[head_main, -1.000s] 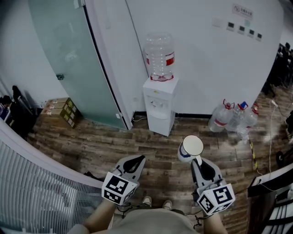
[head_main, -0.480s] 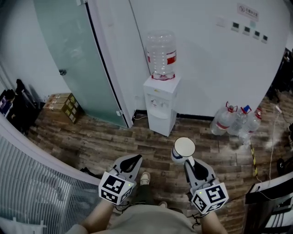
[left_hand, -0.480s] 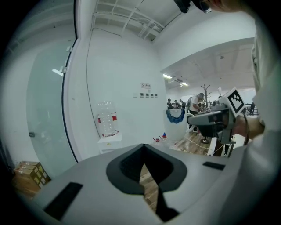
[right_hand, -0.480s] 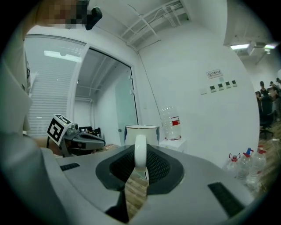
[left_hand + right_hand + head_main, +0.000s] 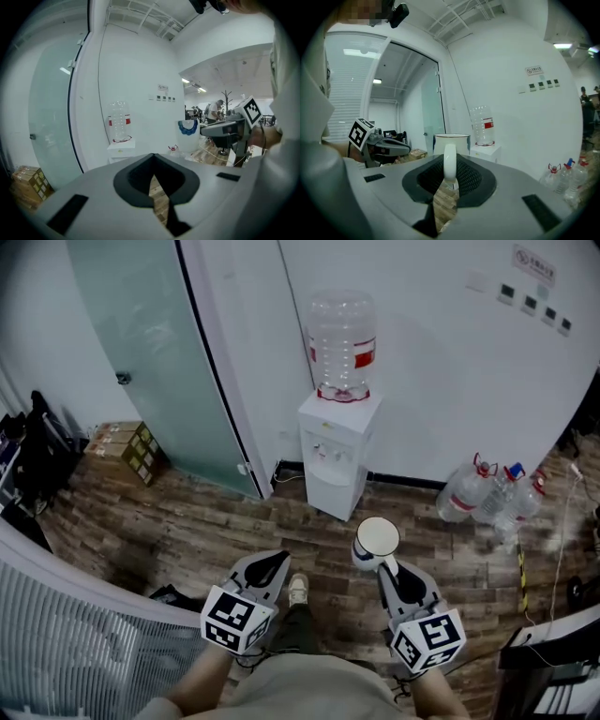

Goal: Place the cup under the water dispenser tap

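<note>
Carrying the load across the room, and the big picture first: a frosted glass door [image 5: 141, 362] stood ahead and off to the left of both tools. The white water dispenser [image 5: 336, 460] sat straight ahead of the right gripper [image 5: 389, 568], well apart from it across bare wooden floor [image 5: 187, 531]. An upturned bottle [image 5: 342, 338] rode on top of the dispenser, and a cluster of spare bottles [image 5: 483, 491] stood on the floor ahead and to the right.

Closer in, the cup [image 5: 377, 540] sat upright just past the right gripper's tips, mouth up, nowhere near the taps [image 5: 327, 450] yet. The right jaws were closed partway, pinched on the cup's thin white handle [image 5: 449, 159]. The left gripper [image 5: 270, 568] hung alongside, to the right one's left, jaws together on nothing.

Now the risks, as I judged them. That grip held only a slim handle, so the cup could swing or tip about it if the hand jolted while crossing the floor. The recess under the taps looked narrow, so a crooked approach could knock the rim against the dispenser front. A release made too early could leave the cup off-centre below the spout.
</note>
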Tool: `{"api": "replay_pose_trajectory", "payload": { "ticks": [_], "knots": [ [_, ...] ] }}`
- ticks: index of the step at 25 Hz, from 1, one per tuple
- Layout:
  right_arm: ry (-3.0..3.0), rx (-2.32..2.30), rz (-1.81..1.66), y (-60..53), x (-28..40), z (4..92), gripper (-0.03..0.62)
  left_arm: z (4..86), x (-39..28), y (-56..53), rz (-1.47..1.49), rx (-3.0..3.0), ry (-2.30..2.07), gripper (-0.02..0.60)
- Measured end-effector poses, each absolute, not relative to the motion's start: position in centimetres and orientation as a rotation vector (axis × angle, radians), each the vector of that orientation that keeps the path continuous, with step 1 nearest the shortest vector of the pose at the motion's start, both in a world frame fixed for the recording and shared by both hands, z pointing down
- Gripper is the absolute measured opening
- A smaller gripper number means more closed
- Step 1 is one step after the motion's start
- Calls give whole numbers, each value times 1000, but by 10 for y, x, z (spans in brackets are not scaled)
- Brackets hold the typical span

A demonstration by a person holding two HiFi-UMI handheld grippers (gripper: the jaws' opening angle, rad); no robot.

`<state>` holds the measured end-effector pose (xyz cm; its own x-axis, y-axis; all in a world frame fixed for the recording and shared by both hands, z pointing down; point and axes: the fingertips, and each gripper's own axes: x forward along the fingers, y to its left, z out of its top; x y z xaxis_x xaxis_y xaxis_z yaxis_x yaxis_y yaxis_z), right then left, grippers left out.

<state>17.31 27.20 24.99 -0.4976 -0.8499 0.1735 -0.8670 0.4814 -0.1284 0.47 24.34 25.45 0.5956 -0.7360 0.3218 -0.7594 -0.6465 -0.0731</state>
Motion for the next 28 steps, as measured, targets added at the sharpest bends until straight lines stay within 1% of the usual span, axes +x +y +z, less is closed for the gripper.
{"api": "replay_pose_trajectory", "payload": {
  "ticks": [5, 13, 21, 28],
  "knots": [
    [-2602, 1535, 346, 217, 164, 257, 64, 255, -5, 189, 510, 2743, -1270, 6],
    [-2561, 1547, 396, 107, 129, 249, 64, 255, -43, 74, 541, 2706, -1214, 6],
    [-2533, 1544, 399, -8, 79, 256, 64, 250, -83, -44, 495, 2710, -1198, 6],
    [-2531, 1544, 446, -93, 37, 283, 64, 268, -113, -132, 496, 2701, -1167, 6]
  ]
}}
